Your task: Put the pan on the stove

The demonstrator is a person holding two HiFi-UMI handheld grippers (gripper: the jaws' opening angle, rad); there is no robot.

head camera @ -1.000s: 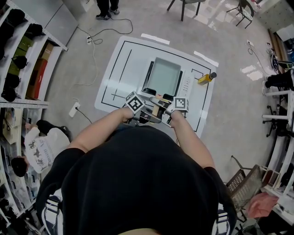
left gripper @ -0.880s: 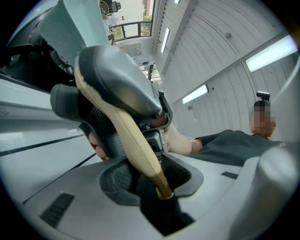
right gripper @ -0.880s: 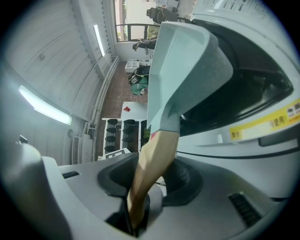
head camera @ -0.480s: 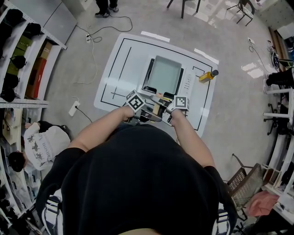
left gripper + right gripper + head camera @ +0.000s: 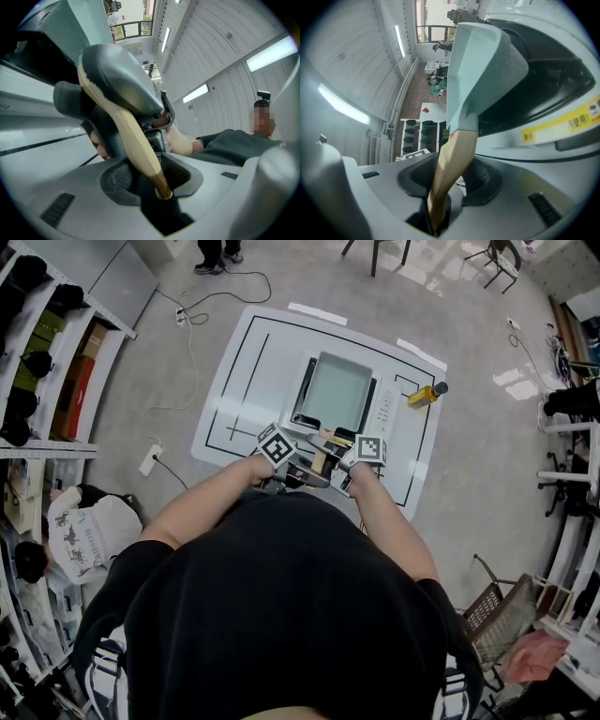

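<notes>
A pale green rectangular pan (image 5: 336,390) rests on the black stove (image 5: 302,401) on the white table. Its wooden handle (image 5: 322,457) points back toward me. My left gripper (image 5: 298,472) comes at the handle from the left and my right gripper (image 5: 339,468) from the right. In the left gripper view the handle (image 5: 136,140) runs down between the jaws of the left gripper (image 5: 161,187), which have just closed a little further on it. In the right gripper view the right gripper (image 5: 438,206) is shut on the handle (image 5: 452,159) below the pan's bracket (image 5: 480,61).
A yellow bottle (image 5: 422,395) lies on the table (image 5: 244,381) to the right of the stove's white control strip (image 5: 382,413). Shelves line the left side, cables cross the floor beyond the table, and a basket (image 5: 497,615) stands at the lower right.
</notes>
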